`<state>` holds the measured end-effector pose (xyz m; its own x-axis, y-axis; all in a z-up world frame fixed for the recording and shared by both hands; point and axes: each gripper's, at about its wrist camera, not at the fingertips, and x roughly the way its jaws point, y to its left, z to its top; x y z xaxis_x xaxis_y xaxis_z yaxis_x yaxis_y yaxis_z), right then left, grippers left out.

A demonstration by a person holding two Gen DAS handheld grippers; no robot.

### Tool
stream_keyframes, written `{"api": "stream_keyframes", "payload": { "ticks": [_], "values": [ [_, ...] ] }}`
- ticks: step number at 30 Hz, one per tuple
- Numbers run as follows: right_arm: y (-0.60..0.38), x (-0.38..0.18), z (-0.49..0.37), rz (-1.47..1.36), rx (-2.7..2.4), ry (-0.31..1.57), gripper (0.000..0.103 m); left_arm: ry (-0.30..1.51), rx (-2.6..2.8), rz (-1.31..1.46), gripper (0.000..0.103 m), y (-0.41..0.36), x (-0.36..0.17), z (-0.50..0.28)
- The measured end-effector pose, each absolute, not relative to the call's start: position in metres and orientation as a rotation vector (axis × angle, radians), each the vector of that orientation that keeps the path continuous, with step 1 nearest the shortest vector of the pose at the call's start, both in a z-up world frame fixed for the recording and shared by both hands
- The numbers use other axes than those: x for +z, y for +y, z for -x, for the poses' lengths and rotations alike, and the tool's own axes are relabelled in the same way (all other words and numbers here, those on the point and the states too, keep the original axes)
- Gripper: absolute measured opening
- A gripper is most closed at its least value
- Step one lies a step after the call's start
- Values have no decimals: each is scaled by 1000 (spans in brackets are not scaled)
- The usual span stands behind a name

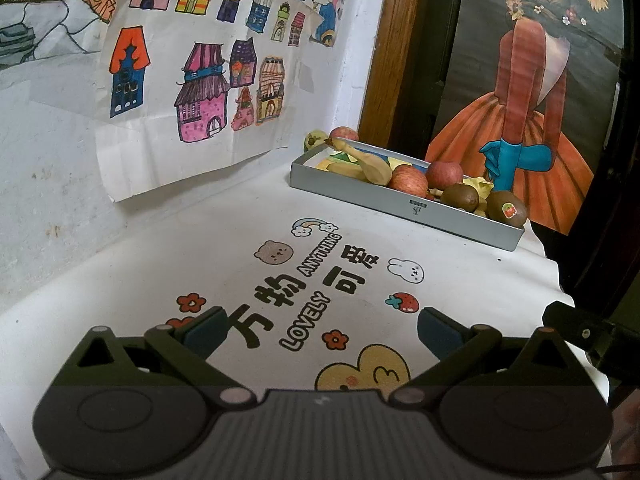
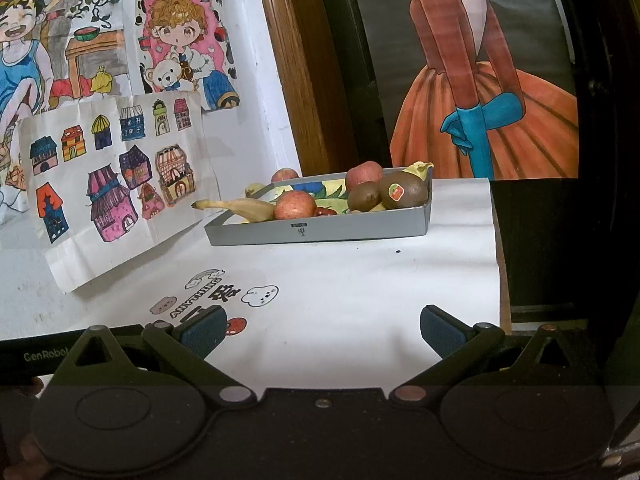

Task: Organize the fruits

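While both grippers hover low over the white printed tablecloth (image 1: 160, 248), the fruit sits in a shallow grey tray (image 2: 320, 232) at the far end of the table, close to the wall corner and a wooden frame (image 2: 292, 80). In the tray lie a pale yellow banana (image 2: 240, 208) whose stem pokes out over the left rim, two red apples (image 2: 294, 206) (image 2: 363, 174), and two brown kiwis (image 2: 363, 196) (image 2: 404, 190), the larger bearing a red sticker. A third apple (image 2: 284, 175) and a yellowish-green fruit (image 1: 314, 139) rest outside, just behind the tray's far rim. The left gripper (image 1: 320, 330) is spread wide and holds nothing; the right gripper (image 2: 322, 330) is likewise spread and empty. Between the fingertips and the tray the cloth is bare of objects. The table's right edge (image 2: 496, 240) runs just beside the tray's right end, with dark space beyond; drawings of houses (image 2: 112, 188) on the left wall hang down to the tabletop.
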<state>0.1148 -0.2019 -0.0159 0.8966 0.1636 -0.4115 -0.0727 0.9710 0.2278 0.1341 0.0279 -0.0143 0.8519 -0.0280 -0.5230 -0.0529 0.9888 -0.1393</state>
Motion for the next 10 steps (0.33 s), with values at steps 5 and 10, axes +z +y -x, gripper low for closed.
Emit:
{"api": "stream_keyframes", "payload": {
  "ticks": [5, 10],
  "values": [
    [-202, -17, -115, -209, 124, 444, 102, 553, 14, 151, 103, 27, -14, -134],
    [-201, -18, -114, -208, 123, 446, 102, 553, 13, 150, 103, 27, -14, -134]
  ]
}}
